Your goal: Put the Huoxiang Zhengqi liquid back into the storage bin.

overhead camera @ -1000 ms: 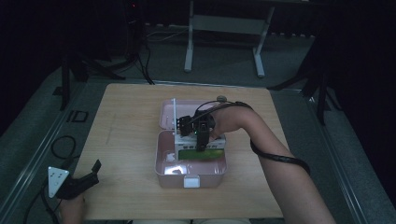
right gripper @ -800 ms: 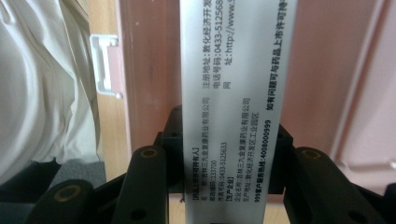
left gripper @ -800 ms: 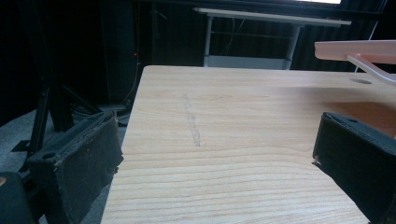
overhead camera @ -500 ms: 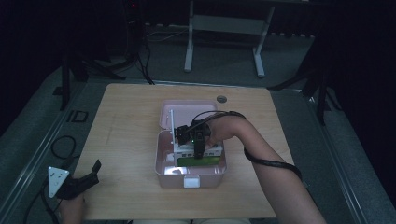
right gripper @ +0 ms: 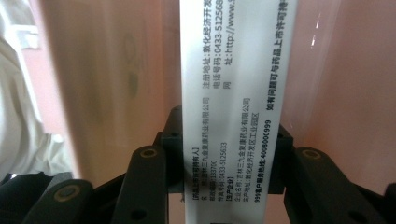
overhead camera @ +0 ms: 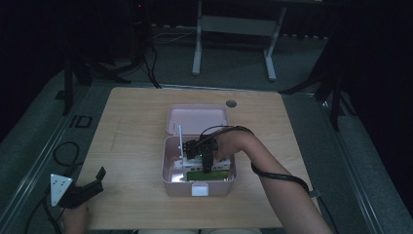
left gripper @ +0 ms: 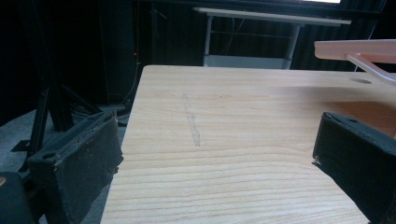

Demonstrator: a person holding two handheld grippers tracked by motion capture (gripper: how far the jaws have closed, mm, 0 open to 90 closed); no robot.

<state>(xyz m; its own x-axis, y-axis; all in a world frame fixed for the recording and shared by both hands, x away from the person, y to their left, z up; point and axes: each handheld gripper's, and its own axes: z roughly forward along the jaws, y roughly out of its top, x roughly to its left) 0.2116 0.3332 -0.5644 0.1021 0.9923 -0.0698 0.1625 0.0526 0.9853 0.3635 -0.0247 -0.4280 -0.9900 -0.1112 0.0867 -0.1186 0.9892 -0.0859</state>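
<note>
Pinched between the black jaws of the right gripper (right gripper: 229, 154) is a slim white carton (right gripper: 236, 93) printed with small dark characters; in the right gripper view its narrow face runs straight up from between the two pads toward twelve o'clock, with pink plastic wall behind it on both sides. From the high view, that same right gripper (overhead camera: 207, 157) sits down inside the open pink box (overhead camera: 170, 170), which stands near the middle of the wooden table (overhead camera: 131, 126), a little toward six o'clock. The box's hinged lid (overhead camera: 197, 118) lies flat open on the twelve o'clock side of the tub. Inside, next to the gripper, there are pale packets and a green-topped one (overhead camera: 195, 174) at about six o'clock; what each is cannot be made out. A white latch tab (overhead camera: 198, 189) shows on the box's front wall.

Out at eight o'clock from the box, well apart from it, the left gripper (overhead camera: 92, 183) rests at the table's near left corner. Its jaws stand spread wide with nothing between them, bare wood showing in the gap in the left gripper view (left gripper: 215, 154), and the pink lid edge (left gripper: 355, 46) appears at two o'clock.
</note>
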